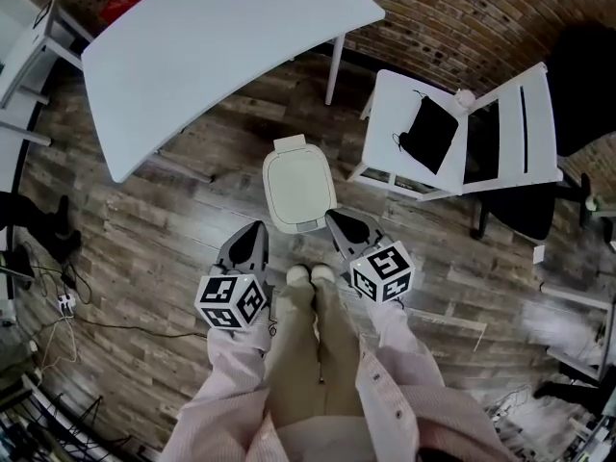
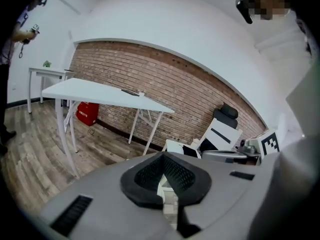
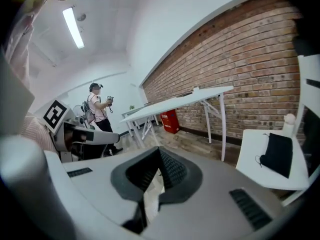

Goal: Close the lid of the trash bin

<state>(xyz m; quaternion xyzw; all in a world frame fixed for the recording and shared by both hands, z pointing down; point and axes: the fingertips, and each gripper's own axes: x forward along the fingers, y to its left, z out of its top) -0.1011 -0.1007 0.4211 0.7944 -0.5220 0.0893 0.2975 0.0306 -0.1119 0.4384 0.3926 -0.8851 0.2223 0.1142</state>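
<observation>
Flooring: grey-brown wood planks (image 1: 192, 219), with a red brick wall (image 1: 462, 17) along the far side.

Item 1, trash bin (image 1: 299, 189). It stands on the floor directly ahead of the person's white shoes (image 1: 310, 275). It is between the white table (image 1: 212, 37) and the white chair (image 1: 481, 133), and apart from both. The body is pale cream with a rounded-rectangle outline from above. The lid (image 1: 299, 176) is the same cream and lies flat and level on the rim. A shallow raised border runs round its smooth centre panel. A small tab (image 1: 289, 144) projects at the far edge, toward the table. From above, lid and body read as one closed outline.

Item 2, left gripper (image 1: 258, 229). It is grey, with a marker cube (image 1: 231, 299) at the rear. Its tip shows just beside the bin's near left corner in the head view, and contact cannot be judged from above. In the left gripper view its black ribbed pads (image 2: 150, 171) meet at the tip, with nothing between them.

Item 3, right gripper (image 1: 335, 219). It is grey, with a marker cube (image 1: 383, 270) at the rear, and its tip shows at the bin's near right corner. The pads (image 3: 172, 170) are likewise pressed together and empty.

Sundries: a black pouch (image 1: 428, 133) lies on the chair seat. A red box (image 2: 87, 113) sits under the table. A second person (image 3: 97, 109) stands at the far end of the room.
</observation>
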